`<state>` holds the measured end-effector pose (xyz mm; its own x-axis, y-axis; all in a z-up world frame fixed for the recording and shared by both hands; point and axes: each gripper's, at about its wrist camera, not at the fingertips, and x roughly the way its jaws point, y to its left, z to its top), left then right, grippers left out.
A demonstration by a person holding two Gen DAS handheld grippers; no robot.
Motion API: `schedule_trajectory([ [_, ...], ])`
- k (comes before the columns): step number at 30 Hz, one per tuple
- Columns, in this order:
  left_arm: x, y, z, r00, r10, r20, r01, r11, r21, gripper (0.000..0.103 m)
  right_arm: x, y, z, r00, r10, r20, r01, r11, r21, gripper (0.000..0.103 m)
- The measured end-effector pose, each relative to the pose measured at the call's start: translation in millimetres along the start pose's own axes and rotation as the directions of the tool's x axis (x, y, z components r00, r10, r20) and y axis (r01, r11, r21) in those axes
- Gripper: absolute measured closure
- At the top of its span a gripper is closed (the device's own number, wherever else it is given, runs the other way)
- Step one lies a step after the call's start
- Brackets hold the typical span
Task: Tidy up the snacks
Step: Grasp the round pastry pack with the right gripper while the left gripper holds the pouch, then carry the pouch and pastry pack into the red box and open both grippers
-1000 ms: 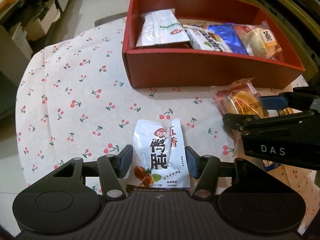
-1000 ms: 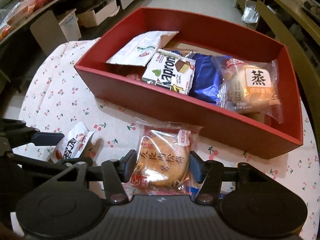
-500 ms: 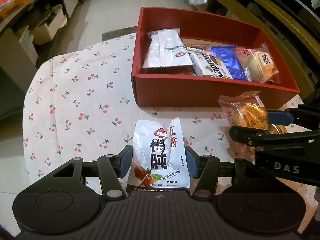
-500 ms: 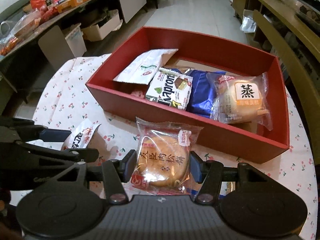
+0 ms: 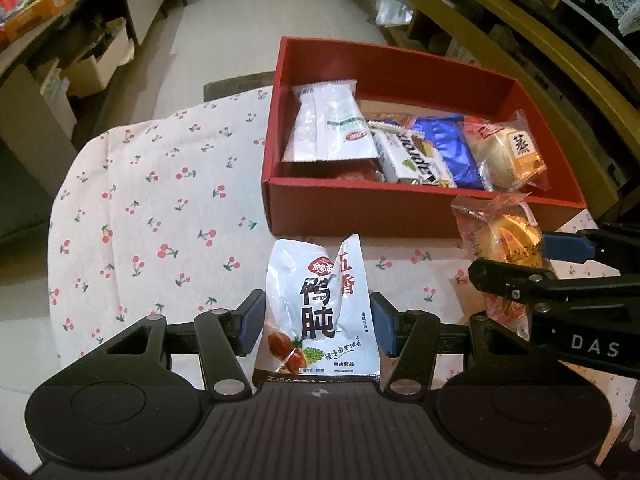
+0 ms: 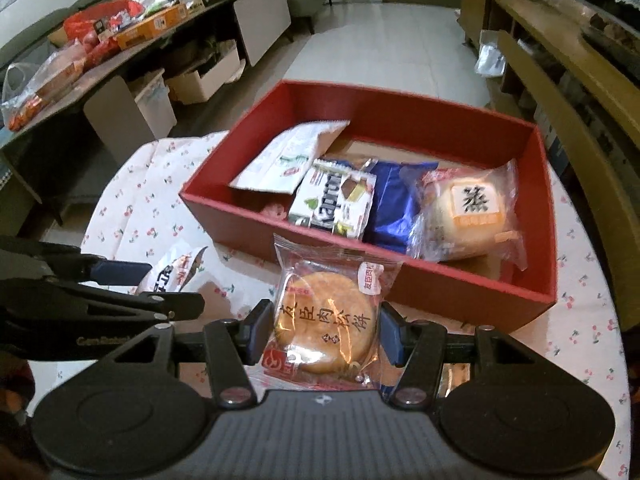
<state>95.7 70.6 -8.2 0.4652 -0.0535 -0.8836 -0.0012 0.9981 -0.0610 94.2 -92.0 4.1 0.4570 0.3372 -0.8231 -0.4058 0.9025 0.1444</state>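
Silver-white crinkled snack pouch (image 5: 318,308) — bold black characters, red corner

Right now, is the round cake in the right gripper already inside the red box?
No, the round cake sits clamped in the right gripper, short of the red box.

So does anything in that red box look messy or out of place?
Slightly. In the red box, the packets crowd the near side, overlapping at angles. The white packet leans tilted against the left wall, and the steamed cake rests propped on the front wall. The far part is bare. Nothing looks spilled or torn.
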Motion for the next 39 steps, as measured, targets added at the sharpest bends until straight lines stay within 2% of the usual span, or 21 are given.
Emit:
schedule_trajectory([
  [10,-14.0,-10.8,9.9,0.998,-0.054,0.044,0.054,0.998,0.011,0.040,-30.6,-21.2,4.5,0.997,0.010,0.071,-0.015,0.997,0.071,0.034],
  [21,-24.5,-23.8,38.7,0.989,-0.088,0.122,0.088,0.996,0.007,0.040,-52.1,-47.7,18.7,0.990,-0.005,0.143,-0.015,0.990,0.137,0.034],
  [33,-22.2,-33.1,75.8,0.979,-0.096,0.178,0.101,0.995,-0.019,0.040,-40.9,-59.4,40.0,0.987,-0.036,0.157,0.010,0.987,0.163,0.034],
  [39,-10.5,-38.5,91.1,0.981,-0.069,0.184,0.073,0.997,-0.018,0.040,-27.2,-68.5,51.5,0.987,-0.057,0.149,0.027,0.981,0.192,0.034],
])
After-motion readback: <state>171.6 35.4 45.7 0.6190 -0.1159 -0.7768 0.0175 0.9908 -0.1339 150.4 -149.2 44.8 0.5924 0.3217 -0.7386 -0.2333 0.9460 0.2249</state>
